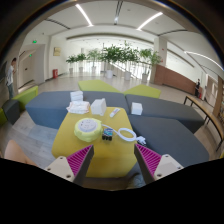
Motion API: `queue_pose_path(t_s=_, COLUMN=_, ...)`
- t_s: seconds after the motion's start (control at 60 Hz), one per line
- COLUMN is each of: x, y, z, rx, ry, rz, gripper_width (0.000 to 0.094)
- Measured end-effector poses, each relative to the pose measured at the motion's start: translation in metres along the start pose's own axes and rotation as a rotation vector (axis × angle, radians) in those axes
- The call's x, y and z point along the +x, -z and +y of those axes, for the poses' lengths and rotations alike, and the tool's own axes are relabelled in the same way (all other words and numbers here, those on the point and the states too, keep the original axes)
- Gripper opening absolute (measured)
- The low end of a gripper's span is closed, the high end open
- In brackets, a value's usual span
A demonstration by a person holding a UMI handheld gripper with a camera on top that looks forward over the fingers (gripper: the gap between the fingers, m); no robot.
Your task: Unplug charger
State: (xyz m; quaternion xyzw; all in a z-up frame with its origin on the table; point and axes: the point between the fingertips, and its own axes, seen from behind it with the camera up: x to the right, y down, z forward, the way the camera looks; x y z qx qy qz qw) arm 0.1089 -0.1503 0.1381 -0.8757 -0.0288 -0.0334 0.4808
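A yellow table [100, 150] stands just ahead of my fingers. On it lie a coiled white cable [126, 134], a small dark-and-white item [109, 131] that may be the charger, and a pale round roll [88, 128]. My gripper [113, 162] is open, with its magenta pads [79, 158] spread wide over the table's near edge. Nothing is between the fingers. The small items lie beyond the fingertips. I cannot make out a socket or a plug.
White boxes [77, 101] and a white cube [136, 108] stand at the table's far side. Grey benches [170, 112] ring the table. Potted plants [115, 55] stand behind, in a large hall. A person [12, 78] stands far off to the left.
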Motion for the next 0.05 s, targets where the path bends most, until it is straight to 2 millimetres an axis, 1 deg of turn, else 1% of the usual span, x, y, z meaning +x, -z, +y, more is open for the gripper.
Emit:
queue_pose_path(t_s=0.017, x=0.0026, y=-0.0067, z=0.0030, rx=0.002, ry=0.000, rz=0.008, gripper_width=0.0851)
queue_pose_path(t_s=0.05, x=0.0067, y=-0.0036, z=0.0053, rx=0.000, ry=-0.002, rz=0.016, gripper_width=0.0852)
